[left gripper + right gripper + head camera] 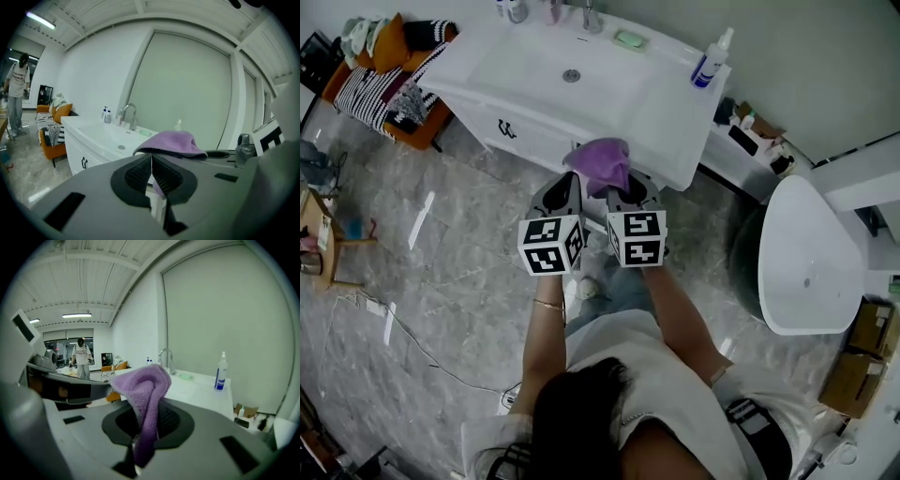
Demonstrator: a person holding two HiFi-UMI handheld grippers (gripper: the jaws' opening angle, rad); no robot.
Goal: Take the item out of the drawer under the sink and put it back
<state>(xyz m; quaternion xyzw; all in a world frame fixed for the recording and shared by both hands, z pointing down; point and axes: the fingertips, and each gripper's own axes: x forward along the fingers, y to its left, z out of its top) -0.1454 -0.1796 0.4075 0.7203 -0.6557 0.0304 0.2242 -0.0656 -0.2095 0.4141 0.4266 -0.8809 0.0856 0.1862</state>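
The cloth [140, 380] is clamped by the right gripper [146, 411]; the left gripper [151, 161] is clenched empty. Loosely pinched, the cloth could be dropped.

White sink counter [673, 86] bears spray bottle [712, 60] and green soap [630, 39].

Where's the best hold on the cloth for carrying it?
Probably the bunched middle fold, taken from the person's side, as the right gripper has it. The cloth is limp; it humps over the jaws and hangs down between them, so a hold on one edge would likely let the rest dangle.
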